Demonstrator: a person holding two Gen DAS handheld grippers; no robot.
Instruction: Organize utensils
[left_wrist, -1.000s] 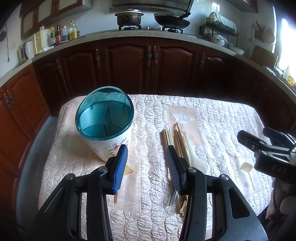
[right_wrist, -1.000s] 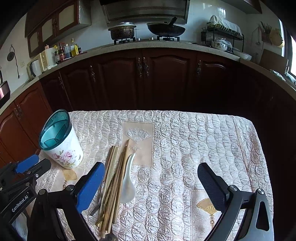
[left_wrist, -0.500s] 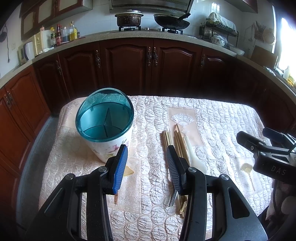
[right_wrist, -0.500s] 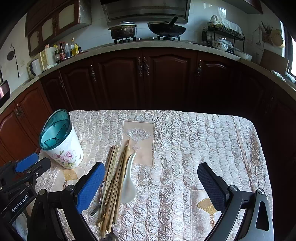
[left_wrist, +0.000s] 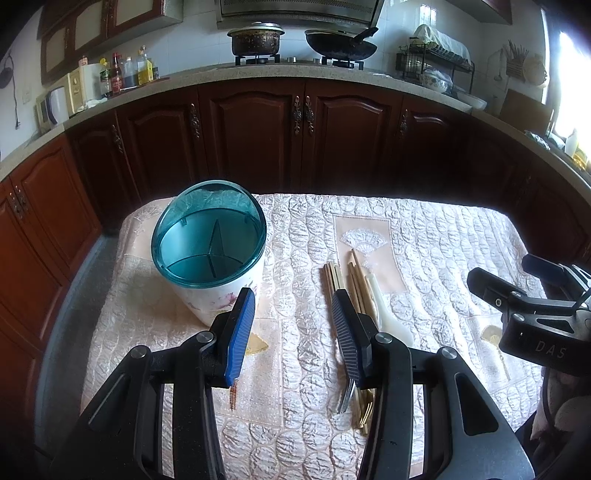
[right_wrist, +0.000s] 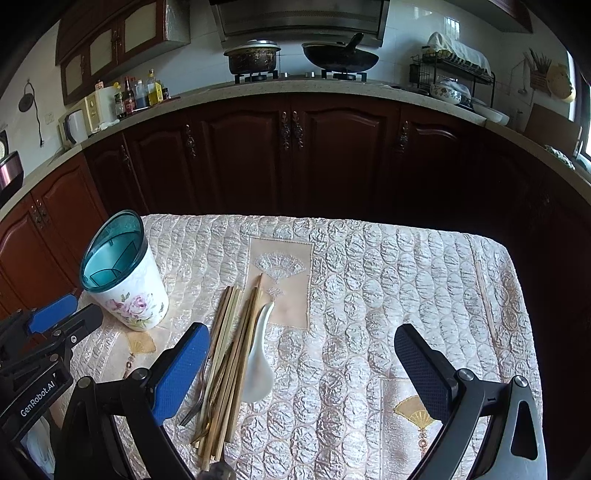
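Chopsticks (right_wrist: 232, 350), fork (right_wrist: 195, 400) and white spoon (right_wrist: 258, 363) lie bundled on the quilted table (right_wrist: 369, 295), beside the empty divided holder (right_wrist: 123, 273). Left gripper (left_wrist: 291, 328) and right gripper (right_wrist: 301, 363) hover spread, holding nothing, probably lining up for a first pick.

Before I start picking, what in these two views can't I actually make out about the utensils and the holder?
- Fork: left wrist view, only tines show; the finger covers the rest.
- Chopsticks: right wrist view, overlapping, so the count is unclear; near ends run under the gripper body.
- Holder: right wrist view, rim hides most of the compartments' floor.
- White spoon: left wrist view, bowl partly hidden behind the finger.
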